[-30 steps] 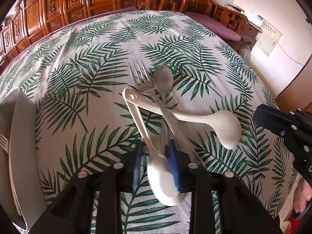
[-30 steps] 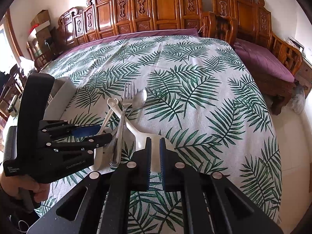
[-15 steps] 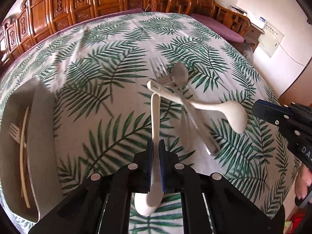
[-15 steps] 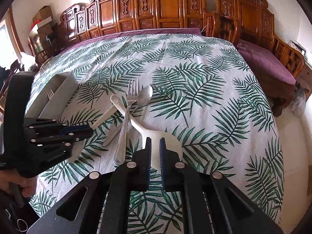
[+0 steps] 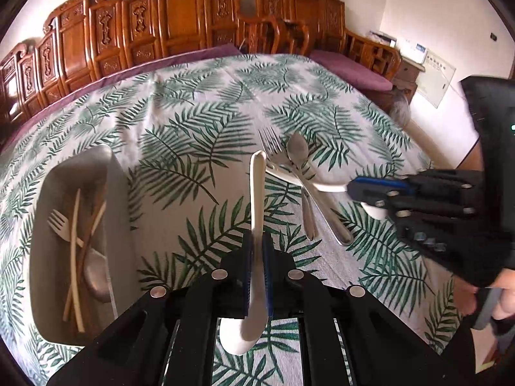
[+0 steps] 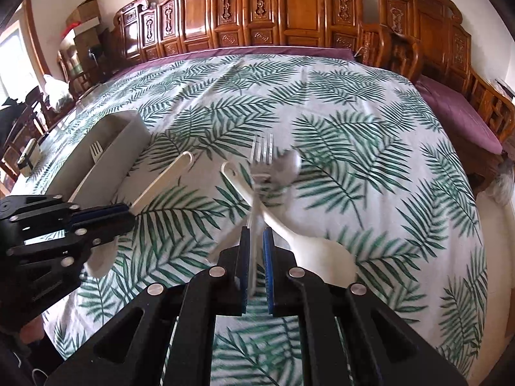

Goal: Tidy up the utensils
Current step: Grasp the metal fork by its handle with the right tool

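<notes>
**Both tools loaded: white spoon at left, metal fork at right**

The worktop (image 5: 199,119), under a palm-leaf cloth, has bare cloth across the upper half of both views; its far edge meets carved wooden chairs (image 6: 289,9), its right edge drops off at the right of the frame.

The left tool (image 5: 256,257) is clamped narrow on a white spoon (image 5: 257,193), held clear of the cloth. Long axis runs straight up the frame, handle end pointing to the far edge, bowl below the fingers.

The right tool (image 6: 256,257) is closed on the handle of a metal fork (image 6: 261,160), tines pointing to the far edge; the fork is blurred. A metal spoon (image 6: 288,165) and a white ladle (image 6: 309,244) lie crossed just beside it.

The grey tray (image 5: 119,199), lower left in the left wrist view, holds utensils lengthwise.

No legible writing.
</notes>
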